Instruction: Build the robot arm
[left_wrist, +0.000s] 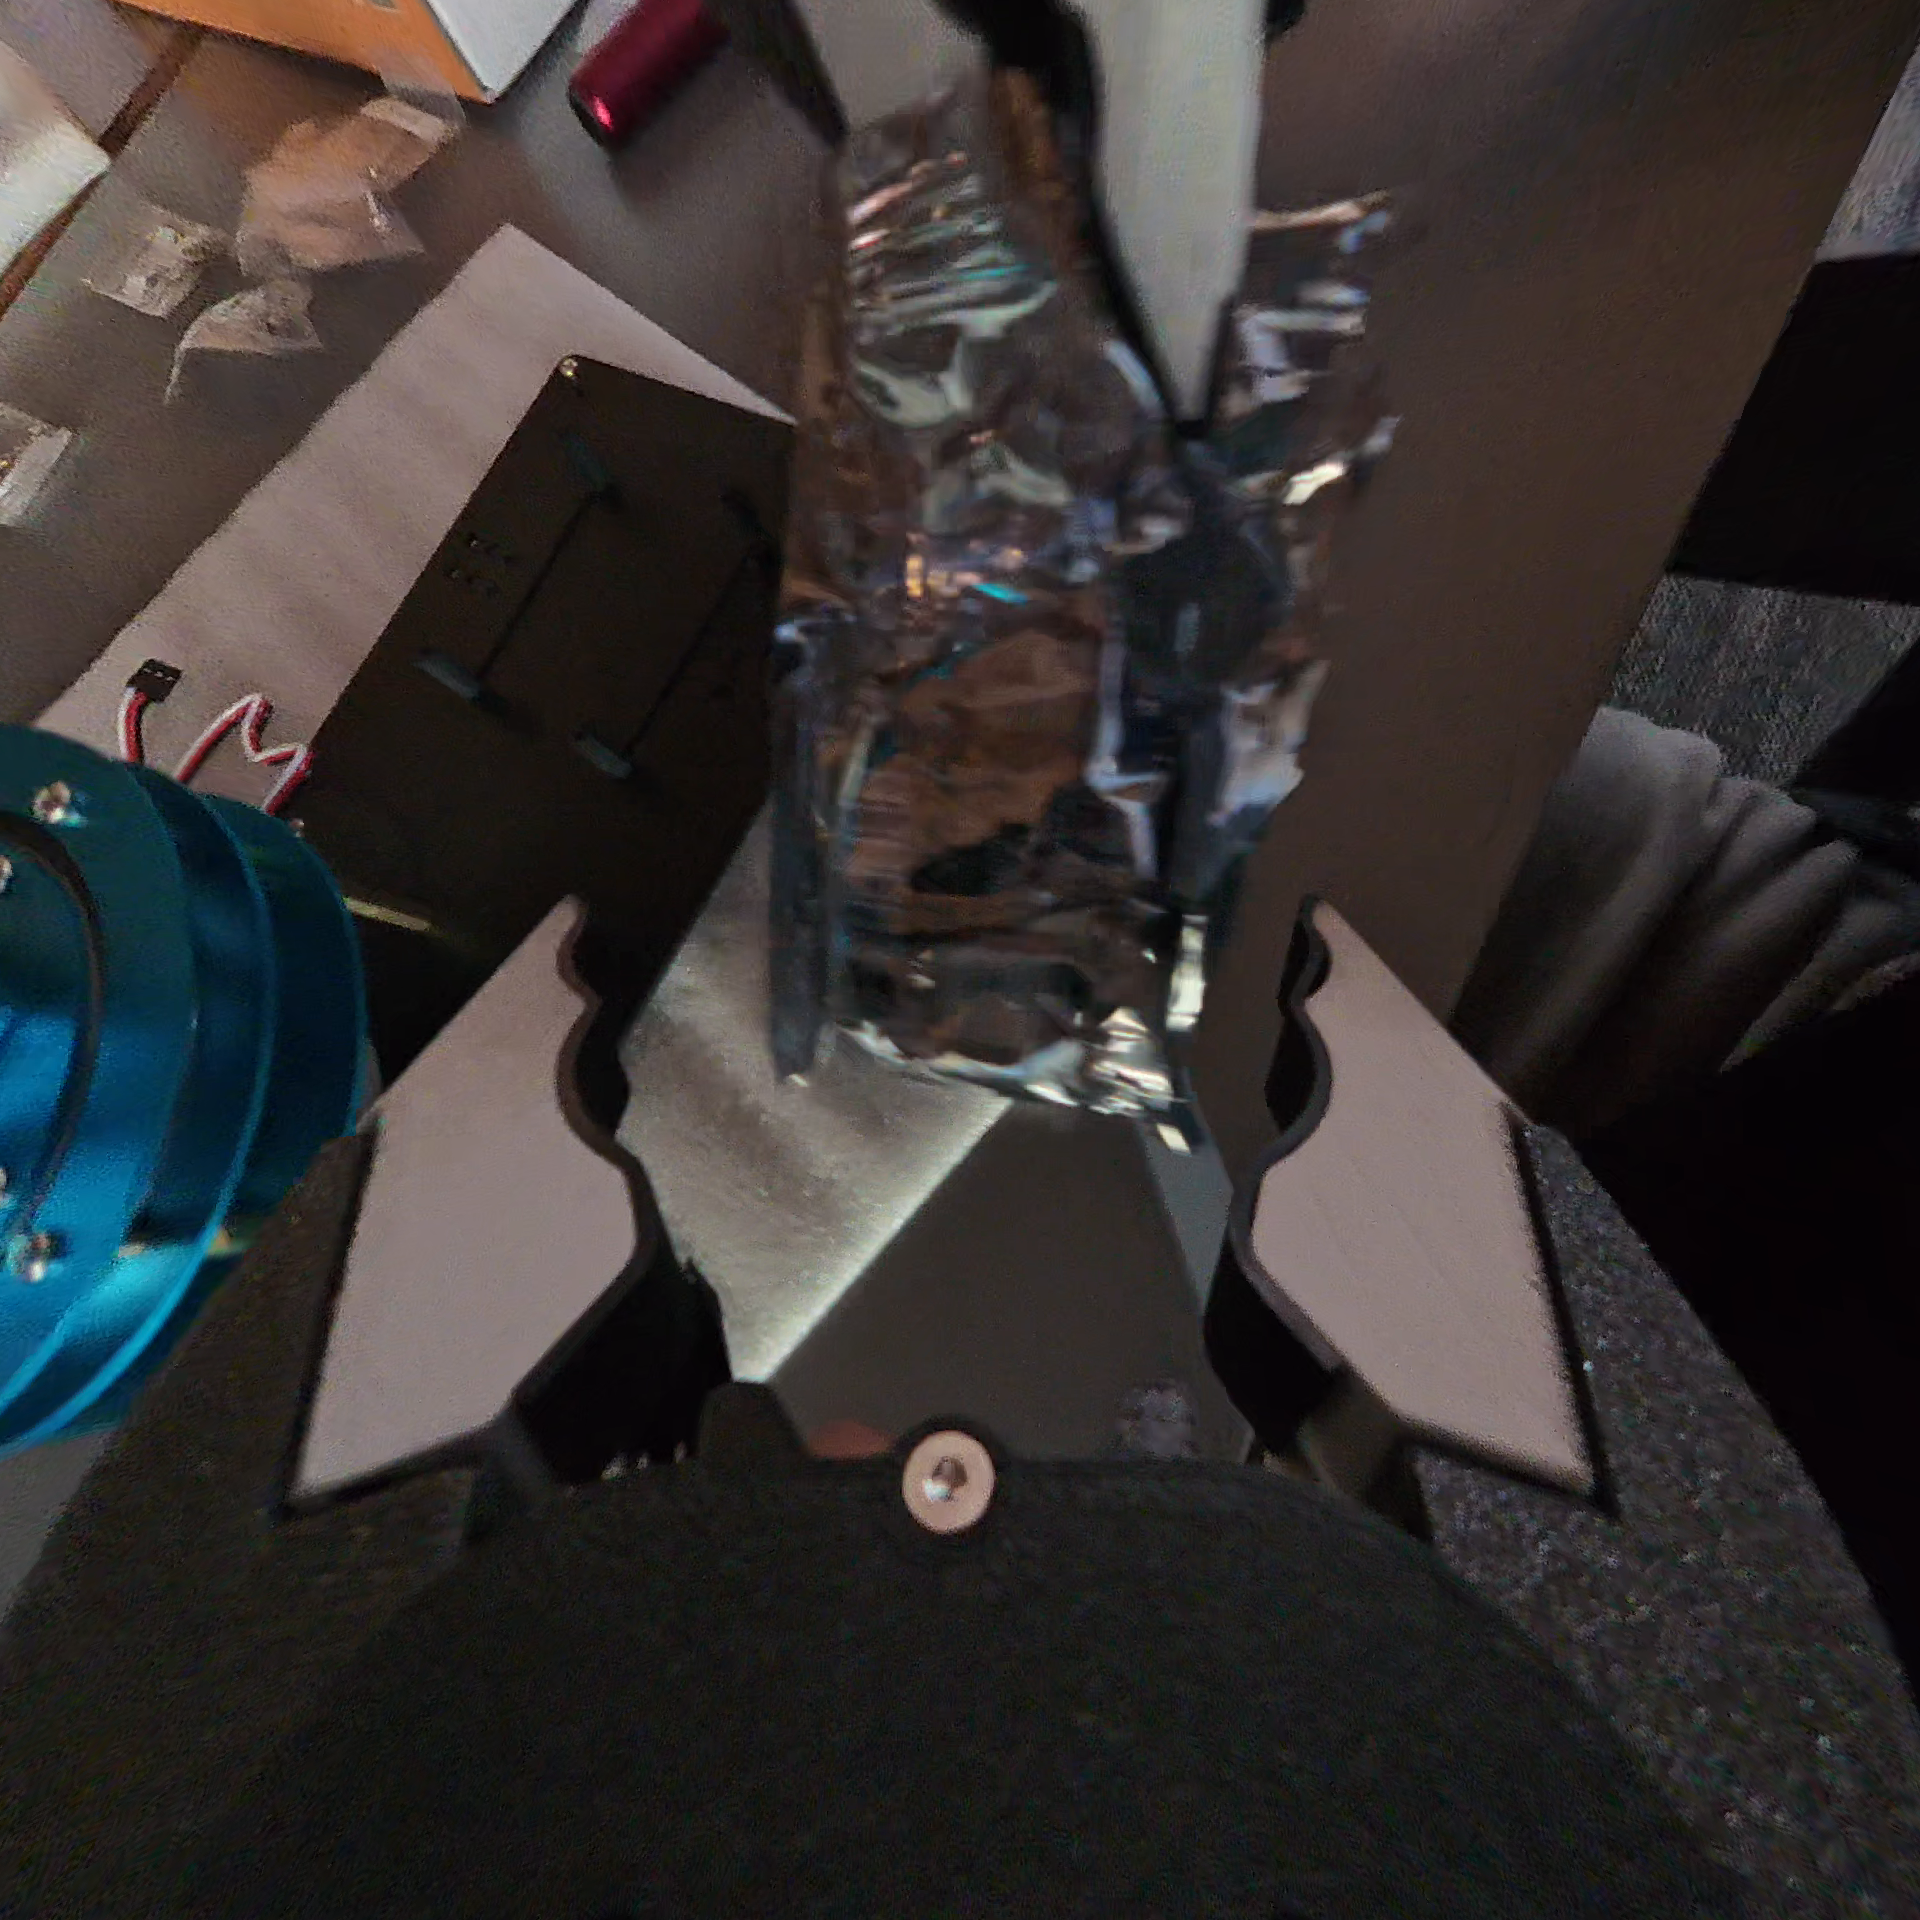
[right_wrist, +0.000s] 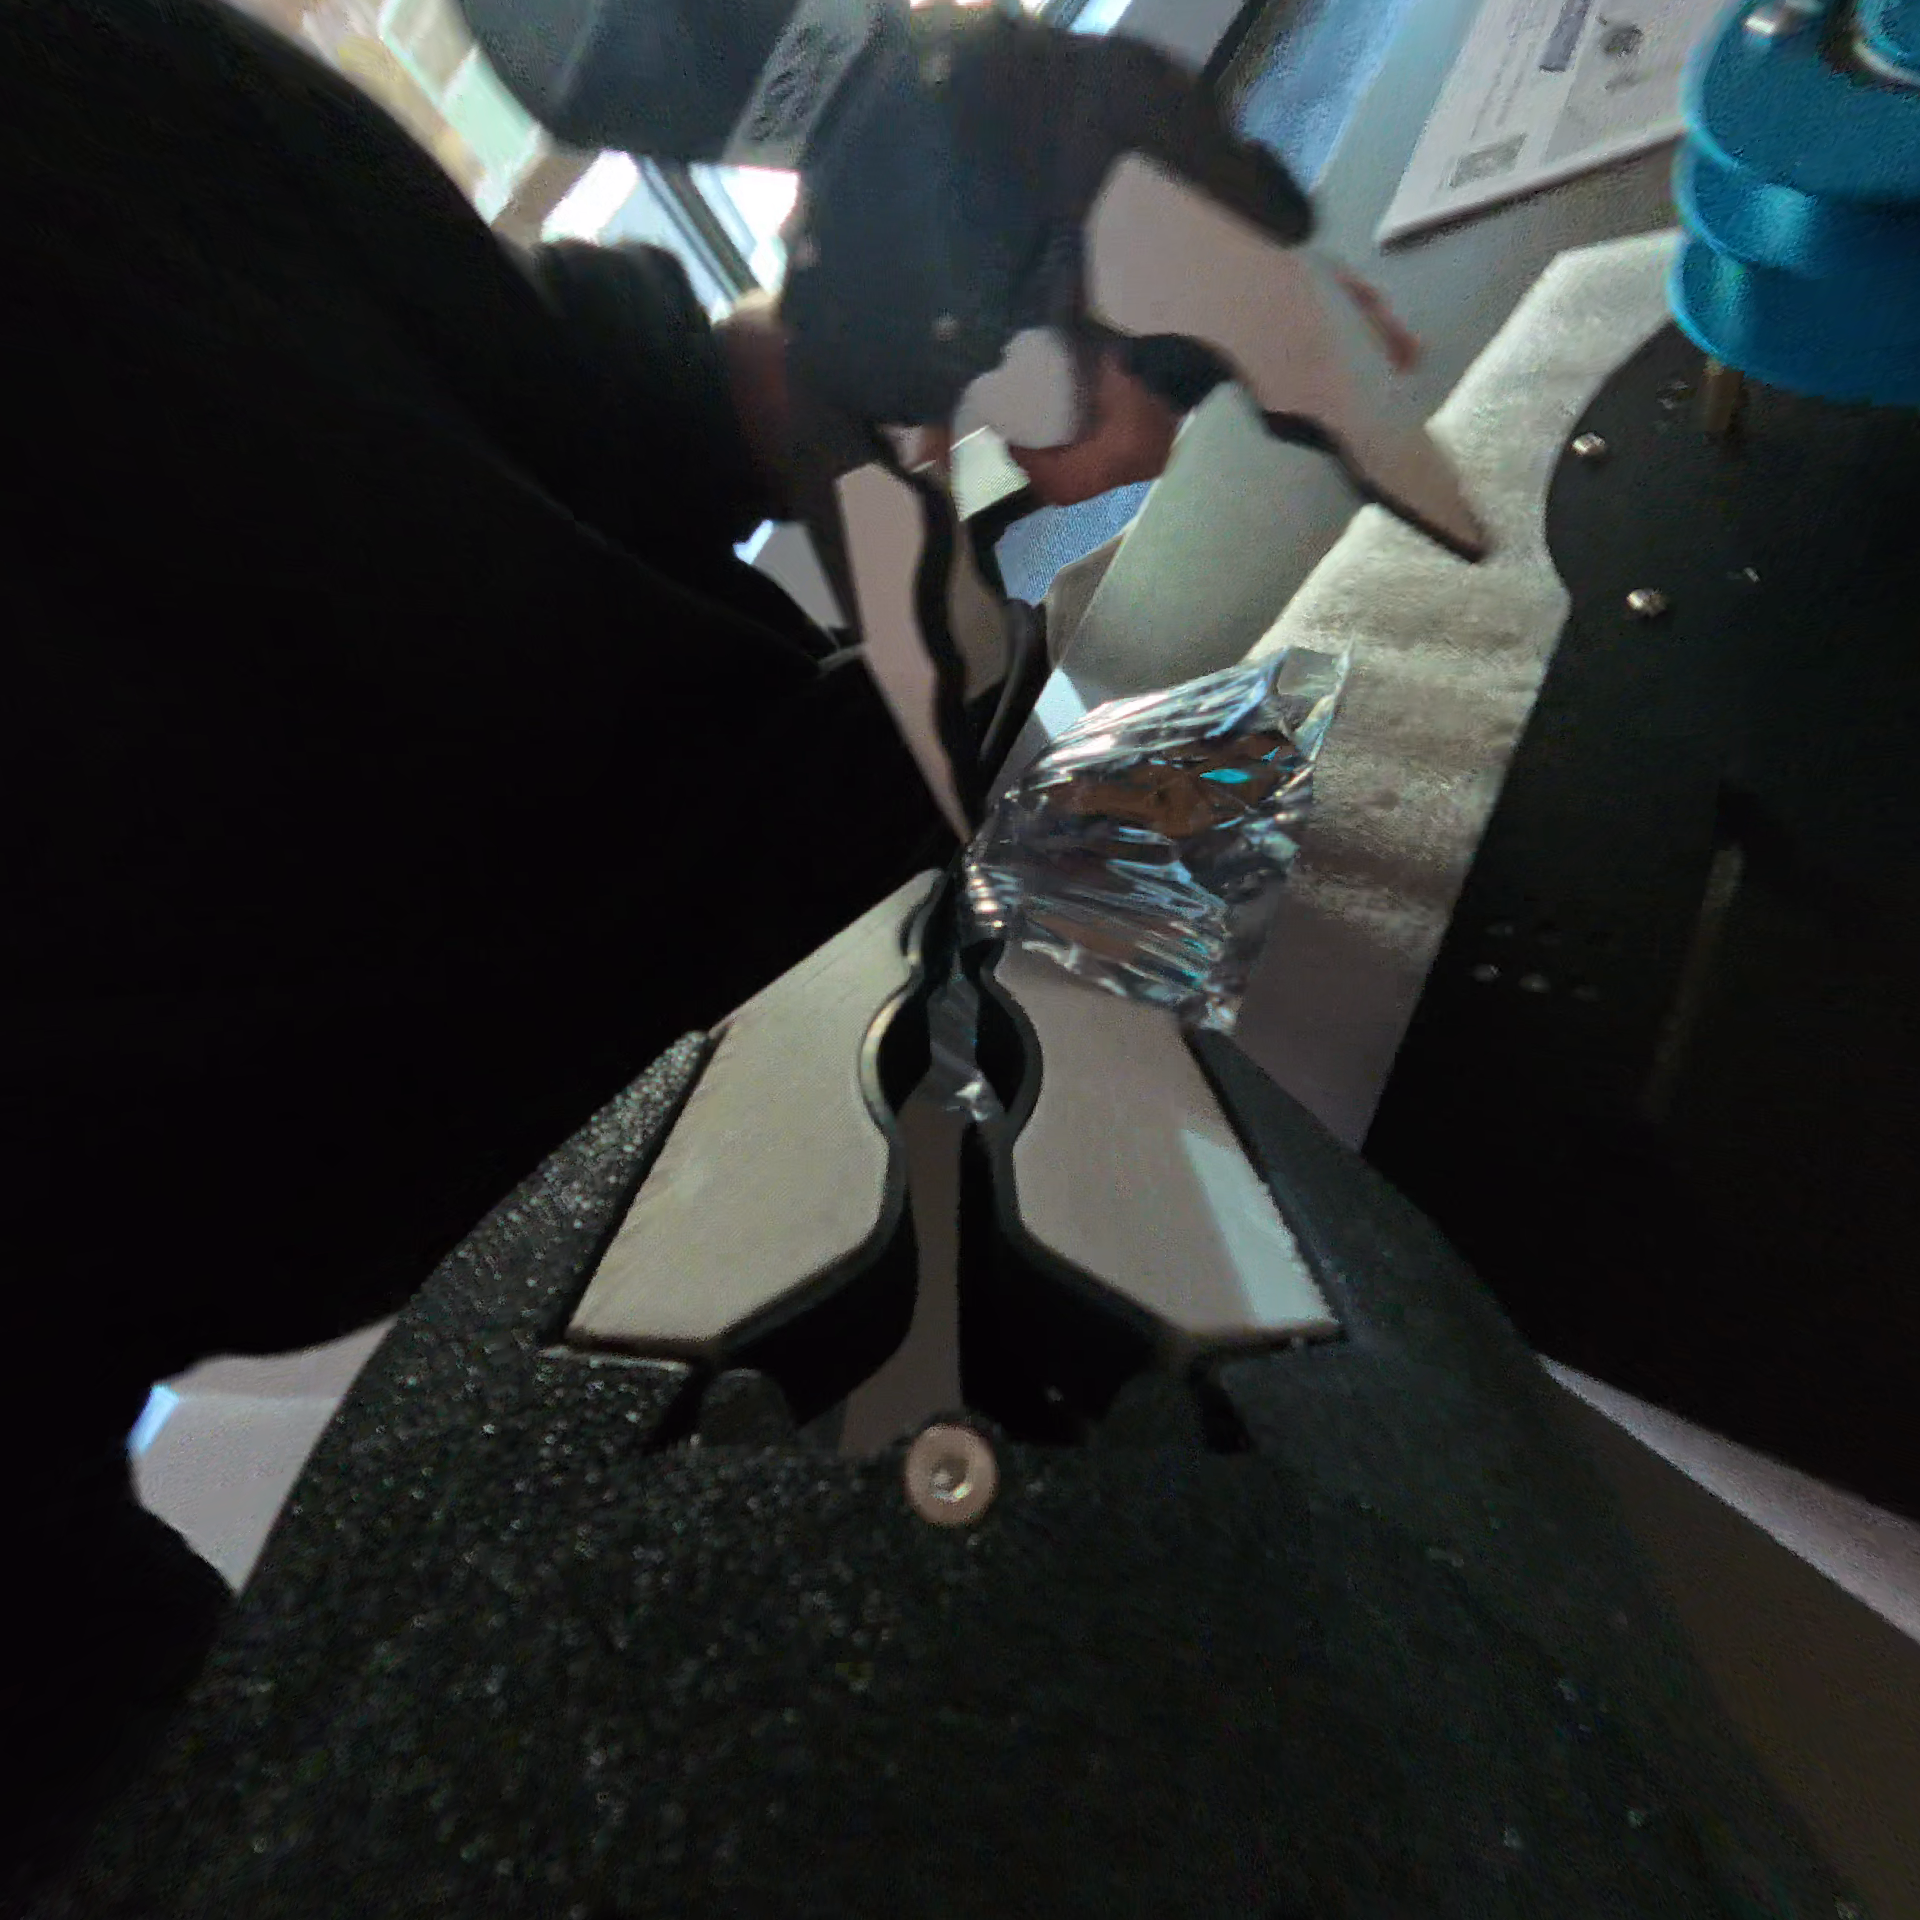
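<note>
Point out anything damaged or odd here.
The crinkled silver foil bag is heavily creased, pinched at one edge in the shut right gripper and hanging clear of the white foam sheet. The left gripper stands open beneath it.

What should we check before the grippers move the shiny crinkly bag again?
1. Right hand-held gripper shut on the silver bag: ok.
2. Left hand-held gripper open: ok.
3. Bag between the left fingers: not ok, it hangs beyond their tips.
4. What is inside the bag: cannot tell.
5. Blue ringed part away from the left fingers: ok, off to the side.
</note>
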